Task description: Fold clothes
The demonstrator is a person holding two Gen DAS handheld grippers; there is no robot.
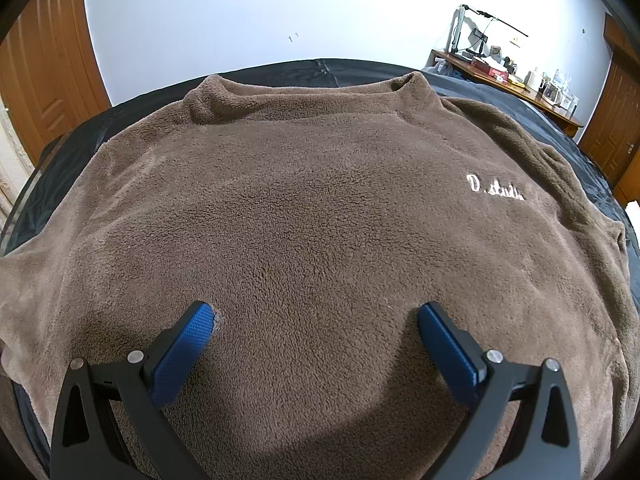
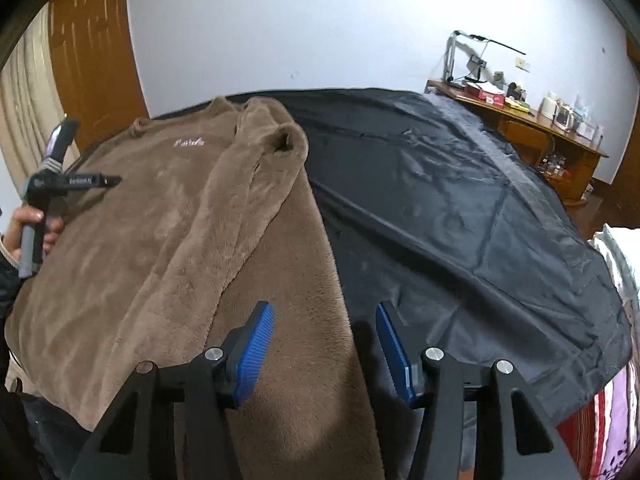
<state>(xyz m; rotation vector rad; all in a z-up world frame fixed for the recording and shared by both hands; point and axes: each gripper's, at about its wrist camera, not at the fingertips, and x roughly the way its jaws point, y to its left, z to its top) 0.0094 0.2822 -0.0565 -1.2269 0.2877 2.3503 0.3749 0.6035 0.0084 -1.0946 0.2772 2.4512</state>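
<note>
Lying flat: brown fleece sweater [image 1: 304,208] on the bed's black sheet [image 2: 460,208], one sleeve folded over.
Left tool [image 1: 316,320]: spread wide, empty.
Right tool [image 2: 326,320]: parted, gripping nothing.

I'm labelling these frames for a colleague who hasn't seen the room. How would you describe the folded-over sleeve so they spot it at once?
Find the bed under the black sheet; the brown fleece sweater lies on its left part. The sleeve is the long strip folded over the sweater's right edge, running up to an open cuff near the collar. Unlike the flat body with white embroidered lettering, it forms a raised, paler ridge.
</note>
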